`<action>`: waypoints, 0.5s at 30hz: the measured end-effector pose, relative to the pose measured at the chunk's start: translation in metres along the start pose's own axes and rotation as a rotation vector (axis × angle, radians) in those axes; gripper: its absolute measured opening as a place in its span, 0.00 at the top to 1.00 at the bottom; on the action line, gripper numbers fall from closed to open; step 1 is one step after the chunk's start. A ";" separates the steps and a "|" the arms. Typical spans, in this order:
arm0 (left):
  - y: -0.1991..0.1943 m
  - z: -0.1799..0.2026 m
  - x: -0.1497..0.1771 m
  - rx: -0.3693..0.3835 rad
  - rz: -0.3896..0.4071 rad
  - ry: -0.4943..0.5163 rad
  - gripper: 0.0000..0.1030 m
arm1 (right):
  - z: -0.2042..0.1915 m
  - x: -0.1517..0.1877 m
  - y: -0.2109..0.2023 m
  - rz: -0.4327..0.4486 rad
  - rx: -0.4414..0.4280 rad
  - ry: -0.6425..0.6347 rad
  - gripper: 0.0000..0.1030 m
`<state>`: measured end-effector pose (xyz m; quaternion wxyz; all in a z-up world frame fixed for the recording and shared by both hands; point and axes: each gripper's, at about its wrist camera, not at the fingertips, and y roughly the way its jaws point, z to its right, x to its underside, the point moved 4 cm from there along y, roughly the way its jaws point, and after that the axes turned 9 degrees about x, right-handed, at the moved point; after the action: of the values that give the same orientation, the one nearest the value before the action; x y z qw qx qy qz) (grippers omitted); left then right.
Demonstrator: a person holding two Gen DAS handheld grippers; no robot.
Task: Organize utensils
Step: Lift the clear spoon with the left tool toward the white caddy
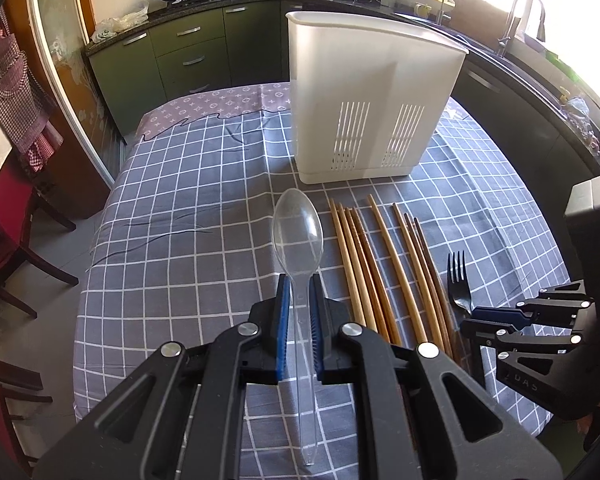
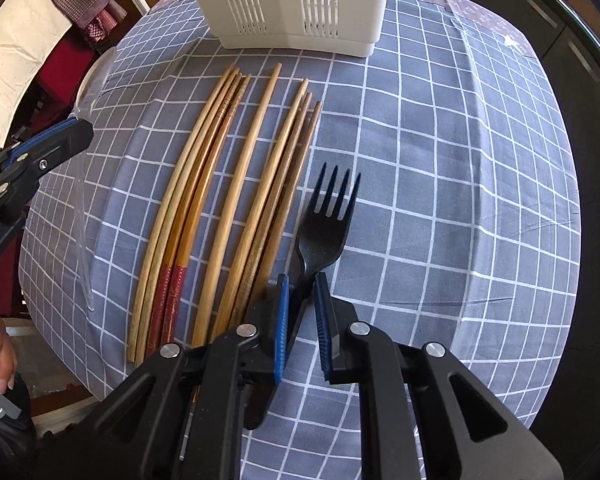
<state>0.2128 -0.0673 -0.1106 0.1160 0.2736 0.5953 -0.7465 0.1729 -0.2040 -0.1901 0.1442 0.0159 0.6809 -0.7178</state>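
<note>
You had left tongs [image 1: 300,300] pinching clear spoon [image 1: 298,236]; right tongs [image 2: 302,300] pinching black fork [image 2: 320,228] askew. Lift both above holder [image 1: 372,92] rim, then drop handles down.

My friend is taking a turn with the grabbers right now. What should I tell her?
Left gripper: shut on the clear plastic spoon, held above the table, bowl pointing at the holder.
Right gripper: blue pads on either side of the black plastic fork's neck; whether it is off the checked grey tablecloth is unclear.
The wooden chopsticks lie in a row on the cloth, left of the fork.
The white slotted utensil holder stands upright behind them.
Done: spoon gripped; nothing shows above the holder's rim.
Left: drop in the spoon and fork, then the chopsticks.
</note>
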 end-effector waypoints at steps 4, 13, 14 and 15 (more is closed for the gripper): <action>-0.004 0.000 -0.001 0.004 0.009 0.002 0.91 | 0.008 0.006 -0.001 0.012 -0.010 -0.011 0.90; -0.030 0.002 -0.005 0.014 0.050 0.020 0.93 | 0.032 0.020 -0.035 0.153 -0.095 0.044 0.90; -0.035 0.002 -0.006 0.015 0.058 0.022 0.93 | 0.035 0.021 -0.042 0.176 -0.102 0.050 0.90; -0.039 0.003 -0.008 0.015 0.066 0.025 0.93 | 0.036 0.021 -0.049 0.198 -0.108 0.056 0.90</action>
<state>0.1991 -0.0613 -0.0737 0.1310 0.3033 0.5817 -0.7433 0.1478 -0.2418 -0.1441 0.1960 0.0952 0.7175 -0.6616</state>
